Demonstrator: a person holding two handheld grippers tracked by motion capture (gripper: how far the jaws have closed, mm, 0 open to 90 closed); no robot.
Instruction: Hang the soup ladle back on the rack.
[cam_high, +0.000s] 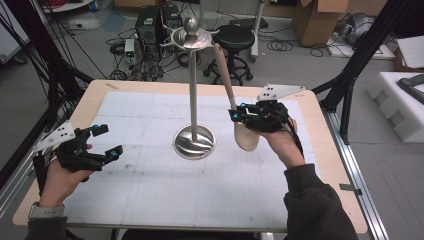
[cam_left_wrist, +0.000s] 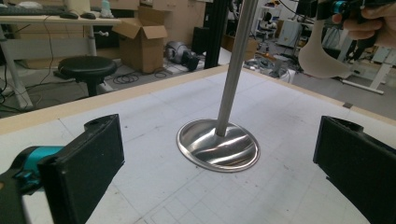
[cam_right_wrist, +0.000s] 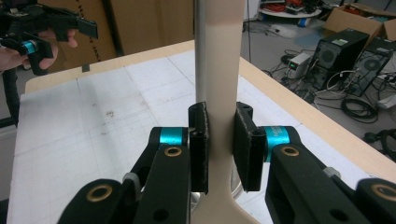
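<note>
1. Room is seen on the white gridded mat (cam_high: 150, 190) ahead of and between both grippers; the table's wooden edge (cam_high: 95, 95) runs just outside the left gripper (cam_high: 102, 142), and the far right edge lies behind the right gripper (cam_high: 239, 116)
2. A metal stand (cam_high: 194, 100) is placed between the two grippers, its round base (cam_left_wrist: 217, 145) resting flat on the mat ahead of the left gripper's jaws and its pole rising upright to a hooked top with a ball knob (cam_high: 190, 24)
3. The left gripper is held low near the near-left part of the table by a hand (cam_high: 60, 177), its jaws spread wide with nothing between them, well apart from the base
4. The right gripper is held raised by a hand (cam_high: 285, 145) on the far side of the stand, jaws closed on the handle of a pale wooden spoon (cam_high: 235, 107)
5. The spoon is held nearly upright, bowl (cam_high: 246, 137) hanging below the jaws and handle tip reaching up near the stand's top; in the right gripper view the handle (cam_right_wrist: 224, 70) is seen just beside the pole (cam_right_wrist: 200, 46), and contact cannot be told
</note>
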